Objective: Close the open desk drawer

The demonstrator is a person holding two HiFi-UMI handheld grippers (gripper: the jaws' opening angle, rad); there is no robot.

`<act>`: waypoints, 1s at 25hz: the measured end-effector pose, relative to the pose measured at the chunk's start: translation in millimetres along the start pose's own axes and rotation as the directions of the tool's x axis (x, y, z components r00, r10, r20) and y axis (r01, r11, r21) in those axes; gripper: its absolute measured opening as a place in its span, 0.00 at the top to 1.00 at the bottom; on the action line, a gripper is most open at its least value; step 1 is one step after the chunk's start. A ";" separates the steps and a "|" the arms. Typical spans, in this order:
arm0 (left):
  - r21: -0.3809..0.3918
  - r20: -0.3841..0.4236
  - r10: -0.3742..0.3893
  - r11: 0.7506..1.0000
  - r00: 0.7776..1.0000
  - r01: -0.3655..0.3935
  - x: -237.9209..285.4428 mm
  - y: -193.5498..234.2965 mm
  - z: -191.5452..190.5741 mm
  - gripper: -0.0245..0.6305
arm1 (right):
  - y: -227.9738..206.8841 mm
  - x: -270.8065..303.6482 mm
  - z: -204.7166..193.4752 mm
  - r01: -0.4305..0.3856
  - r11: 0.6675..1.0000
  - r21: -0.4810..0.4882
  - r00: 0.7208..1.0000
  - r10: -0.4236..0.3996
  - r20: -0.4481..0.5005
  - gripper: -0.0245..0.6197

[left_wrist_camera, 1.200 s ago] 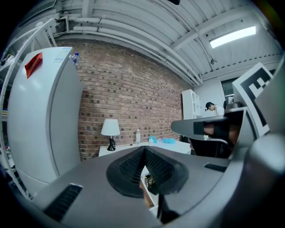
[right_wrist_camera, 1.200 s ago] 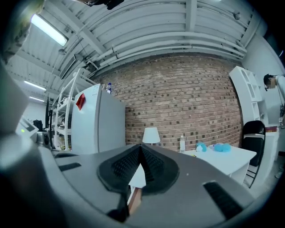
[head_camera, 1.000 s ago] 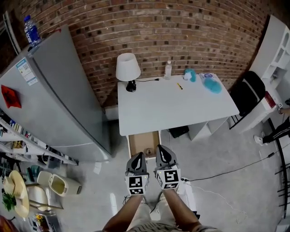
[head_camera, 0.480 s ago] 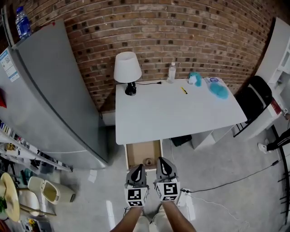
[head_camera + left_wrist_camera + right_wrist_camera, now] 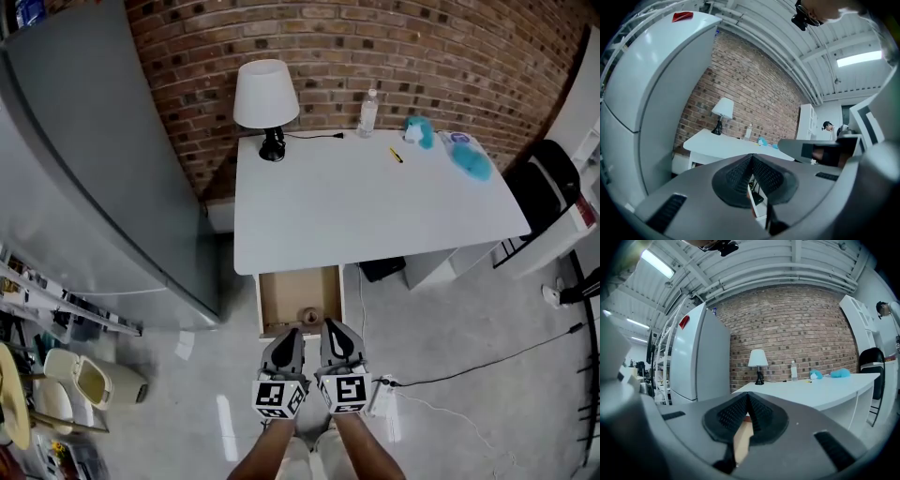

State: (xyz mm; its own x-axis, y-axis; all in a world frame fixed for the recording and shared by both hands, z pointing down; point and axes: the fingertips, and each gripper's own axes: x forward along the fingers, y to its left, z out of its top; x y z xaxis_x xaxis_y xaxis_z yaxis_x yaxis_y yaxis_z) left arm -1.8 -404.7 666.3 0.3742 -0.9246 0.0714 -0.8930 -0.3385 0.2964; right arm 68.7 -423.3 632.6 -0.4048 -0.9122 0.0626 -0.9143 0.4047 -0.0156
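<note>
The open wooden drawer [image 5: 298, 292] sticks out from under the front left of the white desk [image 5: 375, 216], with a small round thing [image 5: 309, 316] lying in it. Both grippers are held side by side just in front of the drawer's near edge. My left gripper [image 5: 289, 331] is shut with nothing in it, and its pads [image 5: 740, 174] meet at the tip. My right gripper [image 5: 330, 325] is also shut and empty, and the drawer's pale wood [image 5: 742, 442] shows through the gap below its pads. I cannot tell whether either tip touches the drawer front.
A grey fridge [image 5: 94, 159] stands left of the desk. On the desk are a lamp [image 5: 265, 94], a bottle [image 5: 368, 112] and teal things [image 5: 469, 159]. A black chair [image 5: 553, 183] is at right. A cable [image 5: 469, 370] and power strip [image 5: 382, 398] lie on the floor.
Both grippers have sunk together and now sit at the drawer's near edge. The view has dropped lower with them. Both have stayed shut.
</note>
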 end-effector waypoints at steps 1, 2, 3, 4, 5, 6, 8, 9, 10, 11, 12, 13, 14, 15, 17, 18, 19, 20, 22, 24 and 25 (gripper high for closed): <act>-0.018 0.004 -0.008 1.000 1.000 0.008 1.5 3.1 -9.1 0.95 | 0.2 1.9 -7.0 -0.003 1.000 0.001 1.000 0.003 0.000 0.95; -0.036 0.007 -0.017 0.999 1.000 0.017 3.0 5.7 -17.8 0.95 | 0.1 3.2 -13.6 -0.004 1.000 0.003 1.000 0.004 0.000 0.95; -0.054 0.011 -0.026 0.998 1.000 0.027 3.9 7.7 -25.9 0.95 | -0.2 3.4 -20.1 -0.004 1.000 0.005 1.000 0.004 -0.002 0.95; -0.078 0.014 -0.037 0.996 0.999 0.038 4.0 9.2 -34.0 0.95 | -0.5 2.7 -26.4 -0.002 1.000 0.006 1.000 0.002 -0.005 0.95; -0.109 0.018 -0.050 0.993 0.999 0.052 3.3 10.8 -42.1 0.95 | -0.3 1.5 -31.9 -0.002 1.000 0.005 1.000 0.002 -0.008 0.95; -0.146 0.023 -0.063 0.987 0.998 0.065 2.2 13.5 -50.4 0.95 | 0.4 0.9 -36.7 -0.003 1.000 0.003 1.000 0.003 -0.013 0.95; -0.209 0.030 -0.080 0.974 0.996 0.084 0.1 24.2 -69.2 0.95 | 2.1 3.6 -45.2 -0.006 1.000 0.003 1.000 0.006 -0.020 0.95; -0.234 0.028 -0.084 0.968 0.996 0.088 -0.8 31.3 -80.3 0.95 | 2.6 6.6 -49.3 -0.007 1.000 0.003 1.000 0.007 -0.019 0.95; -0.261 0.023 -0.087 0.961 0.996 0.090 -1.5 38.4 -92.7 0.95 | 2.9 9.7 -53.2 -0.008 1.000 0.003 1.000 0.008 -0.017 0.95; -0.292 0.015 -0.092 0.952 0.996 0.092 -2.2 44.9 -106.1 0.95 | 3.0 12.6 -57.2 -0.008 1.000 0.003 1.000 0.008 -0.014 0.95; -0.323 0.006 -0.095 0.942 0.995 0.092 -2.9 50.5 -120.4 0.95 | 3.1 15.1 -61.3 -0.009 1.000 0.003 1.000 0.010 -0.013 0.95; -0.358 -0.004 -0.093 0.930 0.996 0.086 -4.4 55.5 -135.9 0.95 | 3.3 16.8 -65.6 -0.012 1.000 0.005 1.000 0.012 -0.016 0.95; -0.407 -0.012 -0.084 0.911 0.996 0.072 -7.5 60.5 -152.5 0.95 | 3.6 17.7 -70.1 -0.016 1.000 0.007 1.000 0.016 -0.022 0.95; -0.468 -0.018 -0.066 0.883 0.998 0.049 -12.2 66.3 -169.5 0.95 | 3.7 18.3 -74.6 -0.020 1.000 0.009 0.999 0.021 -0.030 0.95; -0.586 -0.030 -0.015 0.811 0.999 -0.006 -22.0 80.1 -202.7 0.90 | 1.5 21.7 -79.5 -0.023 1.000 0.013 0.999 0.024 -0.042 0.95; -0.642 -0.032 0.011 0.766 0.999 -0.029 -25.2 88.2 -218.4 0.84 | -0.6 25.1 -78.7 -0.023 1.000 0.012 0.999 0.023 -0.041 0.95; -0.700 -0.028 0.039 0.713 0.999 -0.048 -27.9 97.0 -233.6 0.80 | -2.8 28.5 -76.7 -0.023 1.000 0.011 0.999 0.023 -0.036 0.95; -0.752 -0.025 0.070 0.656 0.997 -0.065 -31.3 106.2 -248.5 0.77 | -4.7 30.6 -75.3 -0.022 1.000 0.011 0.999 0.022 -0.032 0.95; -0.803 -0.041 0.118 0.586 0.992 -0.103 -34.9 122.9 -276.6 0.76 | -7.5 32.4 -75.8 -0.019 1.000 0.014 0.999 0.019 -0.030 0.95; -0.820 -0.064 0.123 0.559 0.990 -0.123 -29.3 131.8 -299.2 0.74 | -8.4 32.4 -79.1 -0.018 1.000 0.019 0.999 0.019 -0.031 0.95; -0.842 -0.056 0.116 0.528 0.992 -0.109 -23.6 132.2 -307.0 0.72 | -8.1 31.6 -81.1 -0.020 1.000 0.018 0.999 0.020 -0.032 0.95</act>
State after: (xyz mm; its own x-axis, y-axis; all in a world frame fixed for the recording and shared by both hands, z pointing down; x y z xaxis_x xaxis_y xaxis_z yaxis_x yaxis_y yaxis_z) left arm -52.0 -374.0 996.2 0.2817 -0.9463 0.1586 -0.3025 0.0692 0.9506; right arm 64.2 -450.2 715.6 -0.4228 -0.9013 0.0943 -0.9062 0.4215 -0.0346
